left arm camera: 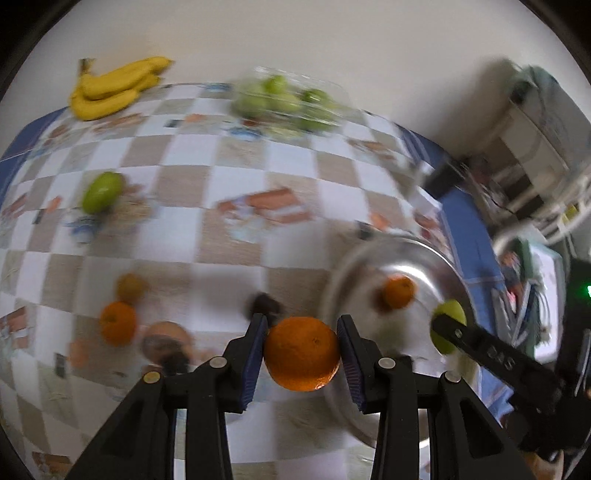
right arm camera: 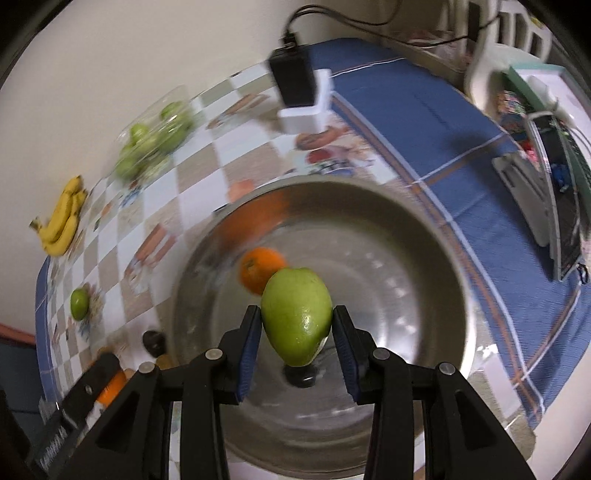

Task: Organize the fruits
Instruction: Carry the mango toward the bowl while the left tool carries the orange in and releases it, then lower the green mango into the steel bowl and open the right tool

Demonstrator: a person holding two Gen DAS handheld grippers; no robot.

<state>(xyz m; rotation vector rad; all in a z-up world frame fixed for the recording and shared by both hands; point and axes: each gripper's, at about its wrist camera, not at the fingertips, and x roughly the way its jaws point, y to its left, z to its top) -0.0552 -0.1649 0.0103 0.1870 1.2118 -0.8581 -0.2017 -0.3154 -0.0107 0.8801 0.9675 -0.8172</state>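
No readable text, label or number in either view; tablecloth (left arm camera: 236, 192) prints too blurred

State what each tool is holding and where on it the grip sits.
The left tool clamps an orange across its widest sides. The right tool clamps a green fruit by its sides, over the metal bowl.

Checkered cloth (right arm camera: 192, 173) w/ blue border covers the surface. In right wrist view, black power adapter (right arm camera: 293, 79) on a white block (right arm camera: 306, 110) at approx 12 o'clock, cable (right arm camera: 354, 22) running off toward 1. White chair (right arm camera: 491, 48) at 2 o'clock, cluttered shelf unit (right arm camera: 554, 177) at 3. Plain pale wall (right arm camera: 129, 55) from 9 to 12.
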